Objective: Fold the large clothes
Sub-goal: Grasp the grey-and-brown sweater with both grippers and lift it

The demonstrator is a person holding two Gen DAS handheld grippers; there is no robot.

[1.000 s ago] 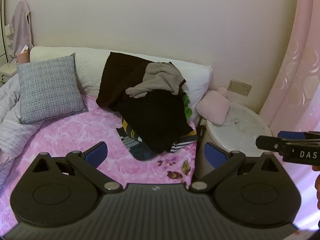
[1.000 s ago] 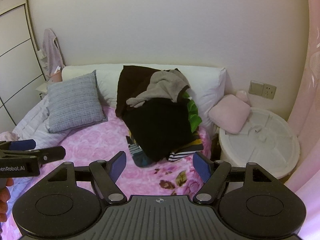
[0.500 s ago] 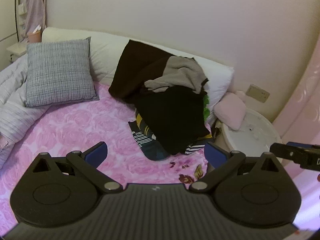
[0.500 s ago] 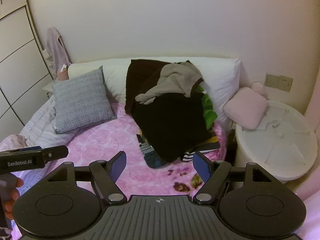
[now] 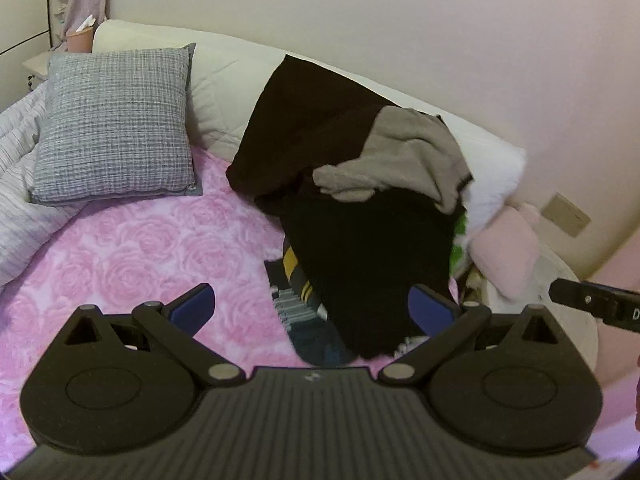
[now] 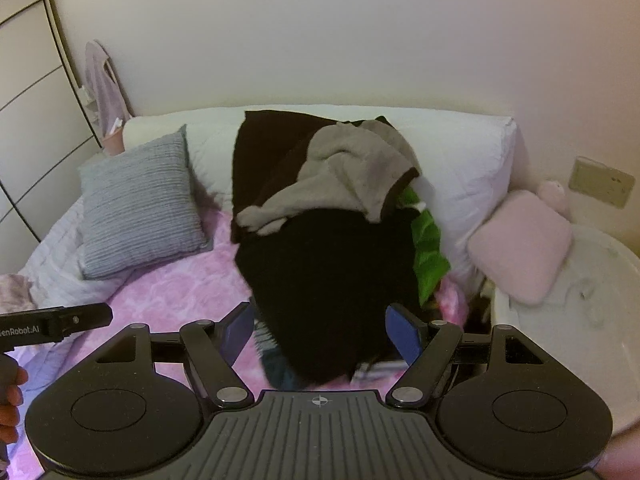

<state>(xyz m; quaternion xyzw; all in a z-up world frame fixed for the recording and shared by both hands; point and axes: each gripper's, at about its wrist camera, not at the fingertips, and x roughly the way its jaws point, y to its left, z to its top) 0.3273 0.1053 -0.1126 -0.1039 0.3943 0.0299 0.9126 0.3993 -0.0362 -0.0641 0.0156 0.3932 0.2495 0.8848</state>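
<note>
A heap of clothes lies against the white pillow at the head of the bed: a black garment (image 5: pixel 368 264) (image 6: pixel 320 280) in front, a dark brown one (image 5: pixel 304 128) (image 6: pixel 268 148) behind, a grey one (image 5: pixel 404 156) (image 6: pixel 348 172) on top, green (image 6: pixel 428 252) and striped pieces (image 5: pixel 296 300) underneath. My left gripper (image 5: pixel 312 308) is open, hanging just short of the heap's front edge. My right gripper (image 6: pixel 320 332) is also open, its blue pads either side of the black garment's lower edge, holding nothing.
A grey checked cushion (image 5: pixel 116 124) (image 6: pixel 140 204) rests at the left on the pink rose bedspread (image 5: pixel 140 248). A pink cushion (image 6: pixel 520 244) and a round white table (image 6: pixel 580 300) stand at the right. A person's hand (image 6: pixel 10 400) holds the left gripper.
Both grippers have moved forward toward the clothes heap, which now fills more of each view. The jaws stay open.
</note>
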